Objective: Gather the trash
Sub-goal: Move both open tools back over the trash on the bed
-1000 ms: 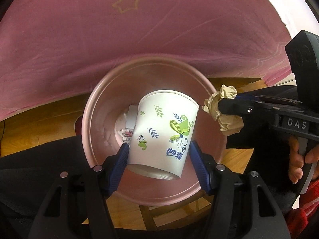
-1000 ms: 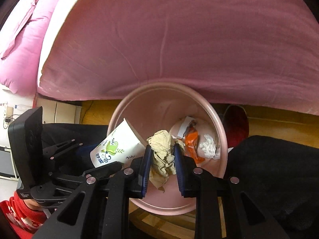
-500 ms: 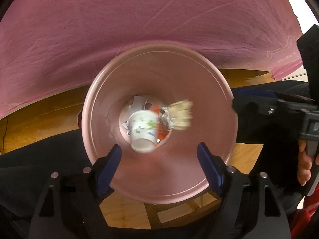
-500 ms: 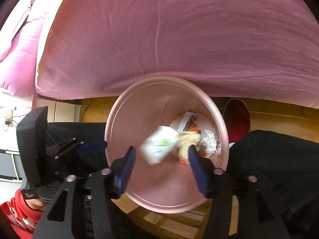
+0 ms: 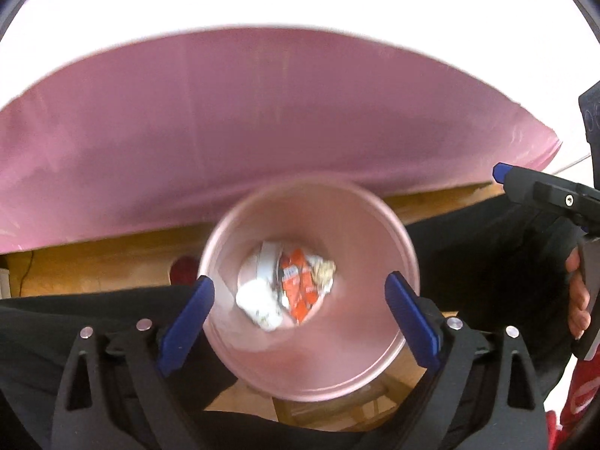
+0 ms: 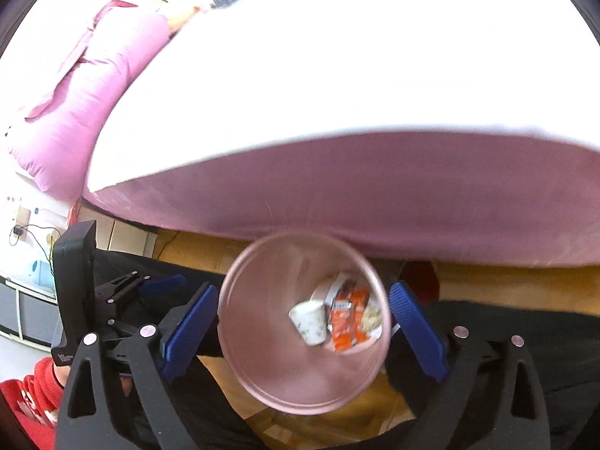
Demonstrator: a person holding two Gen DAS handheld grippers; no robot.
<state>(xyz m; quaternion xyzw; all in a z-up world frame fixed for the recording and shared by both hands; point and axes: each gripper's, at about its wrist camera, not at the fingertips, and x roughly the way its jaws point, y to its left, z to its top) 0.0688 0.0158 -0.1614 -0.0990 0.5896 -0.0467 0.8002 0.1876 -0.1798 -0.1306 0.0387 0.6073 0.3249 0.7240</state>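
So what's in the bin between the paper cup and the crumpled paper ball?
An orange wrapper lies between the paper cup and the crumpled paper ball at the bottom of the pink bin. Both wrist views show it.

Pink bin (image 5: 378,367), smooth plastic with a slight sheen inside. Paper cup (image 6: 310,321), matt white with a printed pattern. Orange wrapper (image 5: 298,292), glossy. Crumpled paper wad (image 5: 323,270), rough and tan. Pink bedsheet (image 5: 262,127), soft matt cloth. Floor (image 5: 93,262), wood. Left gripper (image 5: 298,324) and right gripper (image 6: 303,330): matt black plastic frames, blue pads (image 5: 186,318), shiny metal screws.
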